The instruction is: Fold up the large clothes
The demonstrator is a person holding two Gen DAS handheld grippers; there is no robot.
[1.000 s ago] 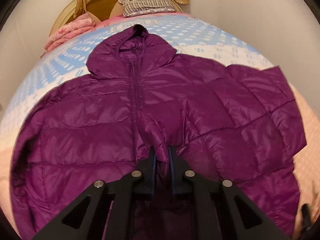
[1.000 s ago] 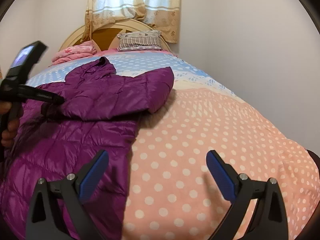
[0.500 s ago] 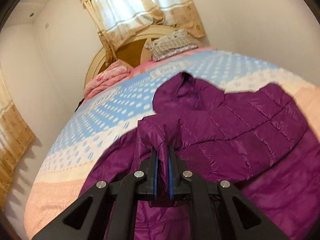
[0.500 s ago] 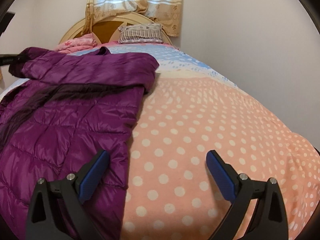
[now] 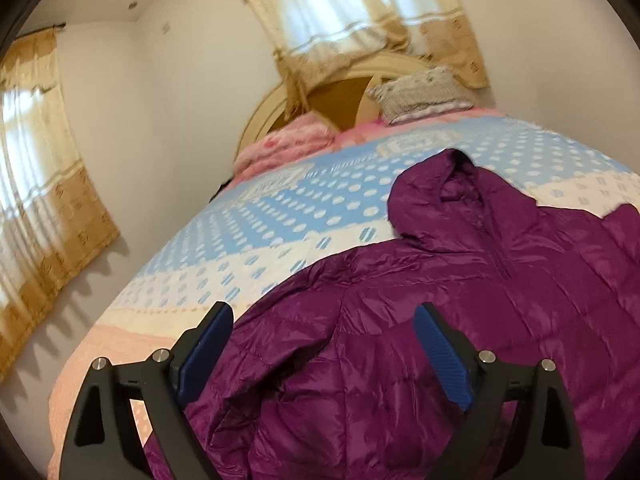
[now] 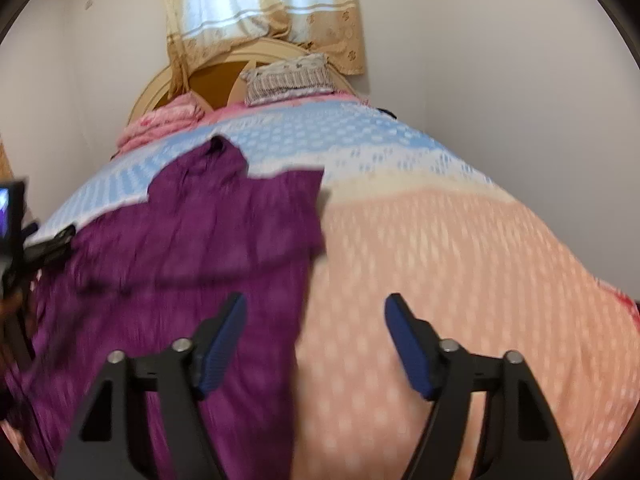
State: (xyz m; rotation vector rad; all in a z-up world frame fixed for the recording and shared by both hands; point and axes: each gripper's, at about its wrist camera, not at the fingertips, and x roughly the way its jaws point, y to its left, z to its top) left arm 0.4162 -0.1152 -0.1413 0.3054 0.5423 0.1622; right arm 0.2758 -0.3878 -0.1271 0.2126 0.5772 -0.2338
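2 grippers are seen above the bed (image 6: 460, 240): the left gripper (image 5: 322, 344) and right gripper (image 6: 316, 332), jaws released, nothing grasped. A purple jacket (image 5: 420, 320) is spread flat.

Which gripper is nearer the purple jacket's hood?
Left, likely. The left gripper hangs open over the jacket body below the hood; the right gripper straddles the jacket's right edge, farther back.

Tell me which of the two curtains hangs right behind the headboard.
The shorter curtain on the window above the headboard; the long curtain hangs on the side wall, left of the bed.
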